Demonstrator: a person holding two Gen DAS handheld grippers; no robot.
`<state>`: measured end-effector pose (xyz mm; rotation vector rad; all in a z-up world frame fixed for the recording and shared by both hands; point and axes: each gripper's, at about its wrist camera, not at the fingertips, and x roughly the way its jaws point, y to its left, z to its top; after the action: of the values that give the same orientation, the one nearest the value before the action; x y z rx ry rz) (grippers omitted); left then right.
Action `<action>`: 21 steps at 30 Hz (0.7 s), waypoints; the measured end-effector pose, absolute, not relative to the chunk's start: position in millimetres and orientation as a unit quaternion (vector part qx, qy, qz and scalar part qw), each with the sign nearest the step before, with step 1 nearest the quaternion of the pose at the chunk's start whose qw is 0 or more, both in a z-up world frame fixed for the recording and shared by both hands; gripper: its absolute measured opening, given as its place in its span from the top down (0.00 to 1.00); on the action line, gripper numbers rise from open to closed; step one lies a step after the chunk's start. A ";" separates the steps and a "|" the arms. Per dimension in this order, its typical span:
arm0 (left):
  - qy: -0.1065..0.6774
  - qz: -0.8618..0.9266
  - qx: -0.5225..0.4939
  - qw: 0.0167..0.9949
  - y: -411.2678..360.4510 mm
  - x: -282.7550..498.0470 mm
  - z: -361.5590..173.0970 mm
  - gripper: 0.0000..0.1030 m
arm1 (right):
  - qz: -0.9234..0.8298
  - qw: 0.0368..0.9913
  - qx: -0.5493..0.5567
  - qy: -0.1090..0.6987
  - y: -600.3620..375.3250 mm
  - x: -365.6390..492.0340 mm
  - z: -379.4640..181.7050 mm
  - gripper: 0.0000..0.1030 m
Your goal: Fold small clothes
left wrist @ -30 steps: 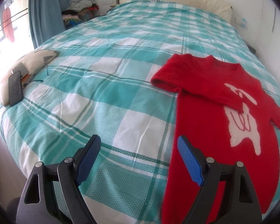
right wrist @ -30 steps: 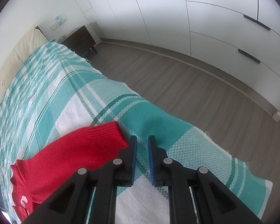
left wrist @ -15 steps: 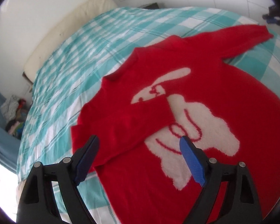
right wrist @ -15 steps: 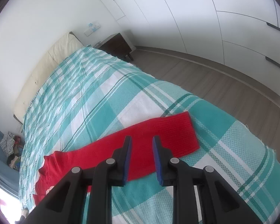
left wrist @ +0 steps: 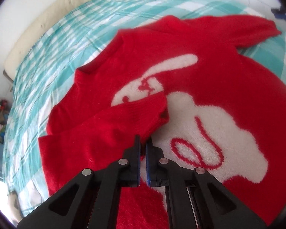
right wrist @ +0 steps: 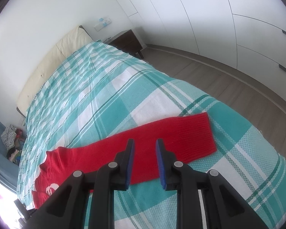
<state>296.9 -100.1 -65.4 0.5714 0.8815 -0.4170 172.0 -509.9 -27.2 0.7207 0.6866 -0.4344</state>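
A small red sweater [left wrist: 228, 87] with a white rabbit figure lies face up on the teal checked bedspread [left wrist: 66, 34]. Its left sleeve [left wrist: 114, 124] is folded in across the chest. My left gripper [left wrist: 143, 143] is shut on the cuff edge of that folded sleeve, just above the rabbit. The other sleeve [right wrist: 181, 139] lies stretched out flat toward the bed's edge. My right gripper [right wrist: 144, 145] hovers over the middle of that sleeve, jaws partly open and empty.
A cream headboard [right wrist: 53, 61] runs along the bed's far end. A dark nightstand [right wrist: 127, 40] stands beside it. Wood floor [right wrist: 238, 87] and white wardrobe doors [right wrist: 238, 19] lie past the bed's right edge. A heap of clothes [right wrist: 9, 139] sits at the far left.
My left gripper moved over the sweater and closed on the folded sleeve's cuff. My right gripper swung over the stretched sleeve and opened partway.
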 end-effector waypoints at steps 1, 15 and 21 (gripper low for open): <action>0.413 -0.183 0.230 0.862 -82.9 302.9 -51.4 0.97 | -0.204 0.858 0.339 0.328 -507.3 172.9 -27.2 0.78; 0.401 0.252 -0.200 0.858 269.2 260.5 -16.2 0.98 | -0.179 0.871 0.314 0.333 -489.1 183.6 -23.2 0.78; 0.430 0.287 -0.256 0.817 308.2 241.5 -51.6 0.98 | -0.175 0.873 0.296 0.347 -477.1 192.1 -27.6 0.78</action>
<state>241.5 308.2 -51.6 -0.5450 0.9156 0.6116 192.1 -477.1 -27.6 0.6184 0.7243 -0.3648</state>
